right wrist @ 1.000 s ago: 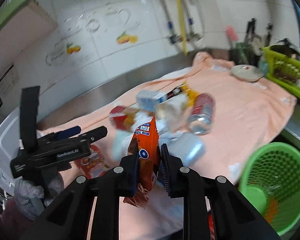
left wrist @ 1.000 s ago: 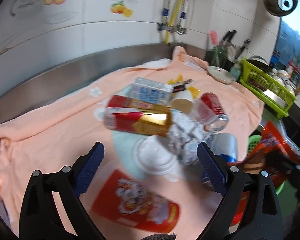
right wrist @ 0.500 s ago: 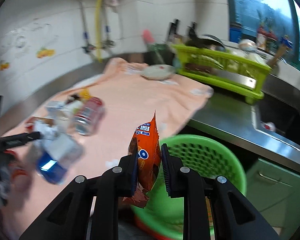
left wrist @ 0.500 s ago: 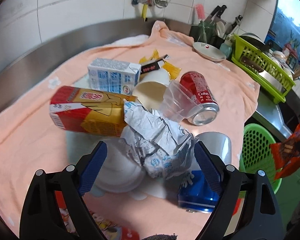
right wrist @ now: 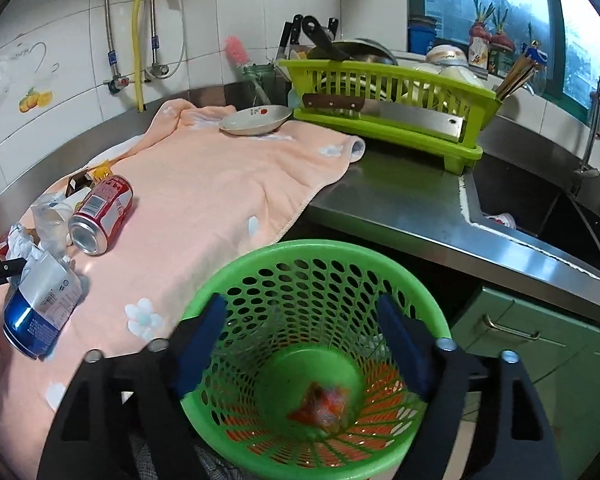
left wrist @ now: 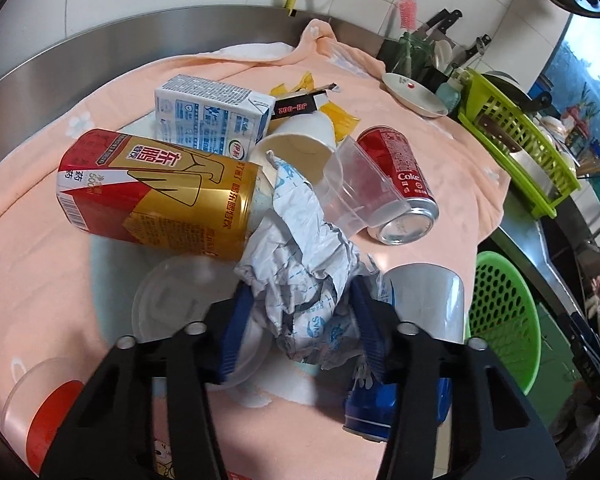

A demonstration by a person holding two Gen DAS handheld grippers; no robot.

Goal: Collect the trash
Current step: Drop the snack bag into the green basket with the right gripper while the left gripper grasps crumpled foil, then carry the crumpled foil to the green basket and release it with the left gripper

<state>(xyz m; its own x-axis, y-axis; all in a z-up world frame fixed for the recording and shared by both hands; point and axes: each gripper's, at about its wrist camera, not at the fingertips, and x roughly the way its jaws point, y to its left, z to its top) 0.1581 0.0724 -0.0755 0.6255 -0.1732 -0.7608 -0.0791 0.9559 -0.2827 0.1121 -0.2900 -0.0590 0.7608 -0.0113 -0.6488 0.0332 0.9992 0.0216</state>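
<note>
On the peach towel [left wrist: 40,264] over the steel worktop [right wrist: 400,208], a heap of trash lies together: a crumpled wrapper [left wrist: 304,276] sits at the near edge of the pile, and the left claw [left wrist: 300,334] has its blue pads [left wrist: 236,330] closed against either side of it, gripping it. Just behind the wrapper lie a red-and-gold can [left wrist: 156,196], a blue-and-white carton [left wrist: 212,114], a paper cup [left wrist: 300,140], a clear cup [left wrist: 352,188] and a Coke can [left wrist: 400,188], all touching or overlapping. A blue can [left wrist: 384,408] lies on its side under the claw's right finger, and a clear lid [left wrist: 172,304] lies beside the left one. Off the worktop's edge stands the green basket [right wrist: 316,256]; the right claw [right wrist: 300,346] hangs over its mouth with its jaws spread wide and nothing between them. An orange packet [right wrist: 324,402], blurred, is down in the basket near the bottom. Farther along the worktop, a small dish [right wrist: 256,120] rests on the towel's far end beside a lime dish rack [right wrist: 388,116].
</note>
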